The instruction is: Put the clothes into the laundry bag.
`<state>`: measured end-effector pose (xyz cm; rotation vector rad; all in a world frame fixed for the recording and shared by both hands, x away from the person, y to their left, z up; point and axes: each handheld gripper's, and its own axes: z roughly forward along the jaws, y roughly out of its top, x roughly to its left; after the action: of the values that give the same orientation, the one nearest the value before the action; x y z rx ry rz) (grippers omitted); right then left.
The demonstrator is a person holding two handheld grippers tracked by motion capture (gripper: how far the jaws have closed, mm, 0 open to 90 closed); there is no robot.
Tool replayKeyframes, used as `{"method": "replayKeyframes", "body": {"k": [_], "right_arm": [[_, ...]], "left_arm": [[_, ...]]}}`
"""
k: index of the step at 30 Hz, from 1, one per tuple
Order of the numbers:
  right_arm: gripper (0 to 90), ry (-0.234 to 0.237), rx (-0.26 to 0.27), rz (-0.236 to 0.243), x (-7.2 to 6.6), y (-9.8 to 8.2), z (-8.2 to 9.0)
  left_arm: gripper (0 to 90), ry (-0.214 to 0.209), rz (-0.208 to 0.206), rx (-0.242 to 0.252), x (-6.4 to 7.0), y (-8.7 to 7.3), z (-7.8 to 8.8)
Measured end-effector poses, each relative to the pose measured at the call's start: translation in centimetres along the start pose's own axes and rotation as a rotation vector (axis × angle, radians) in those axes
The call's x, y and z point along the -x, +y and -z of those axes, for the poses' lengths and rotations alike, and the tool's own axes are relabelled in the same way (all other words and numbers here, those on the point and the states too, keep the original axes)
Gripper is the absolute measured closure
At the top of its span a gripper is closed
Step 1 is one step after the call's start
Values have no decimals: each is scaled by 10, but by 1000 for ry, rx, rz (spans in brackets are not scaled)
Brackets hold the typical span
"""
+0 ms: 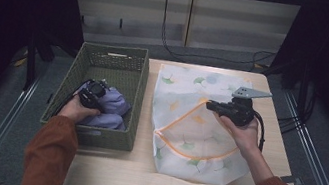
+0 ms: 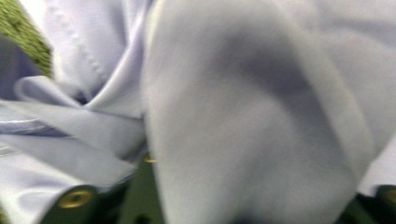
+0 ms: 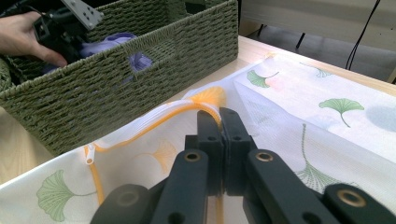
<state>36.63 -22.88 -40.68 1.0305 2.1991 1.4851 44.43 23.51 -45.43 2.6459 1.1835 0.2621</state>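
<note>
A lavender cloth (image 1: 114, 107) lies crumpled in a green woven basket (image 1: 114, 48) at the table's left. My left gripper (image 1: 94, 92) is down in the basket, and a thick fold of the cloth (image 2: 243, 116) is gathered between its jaws and covers the pads. To the right lies a white mesh laundry bag (image 1: 194, 143) printed with ginkgo leaves, its mouth edged by an orange zipper (image 1: 188, 150). My right gripper (image 3: 219, 116) is shut on that zipper edge (image 3: 154, 121) and holds the bag's upper layer a little off the table.
The basket's wall (image 3: 116, 84) stands just left of the bag (image 3: 327, 140). Bare wooden table (image 1: 109, 169) runs along the near edge. Cables lie on the floor beyond the table's far edge. Metal rails flank the table on both sides.
</note>
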Motion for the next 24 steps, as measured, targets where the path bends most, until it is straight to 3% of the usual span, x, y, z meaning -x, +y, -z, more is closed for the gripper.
{"method": "replayKeyframes", "body": {"k": [2,6,24], "right_arm": [[895,-4,-3,4,0,0,-1],[895,-4,-3,4,-1,0,-1],[896,-8,4,4,-1,1,2]], "left_arm": [[736,15,-24,-3,2,1,3],[754,3,14,93,0,-1,13],[755,16,86,330,-9,-8,45]]}}
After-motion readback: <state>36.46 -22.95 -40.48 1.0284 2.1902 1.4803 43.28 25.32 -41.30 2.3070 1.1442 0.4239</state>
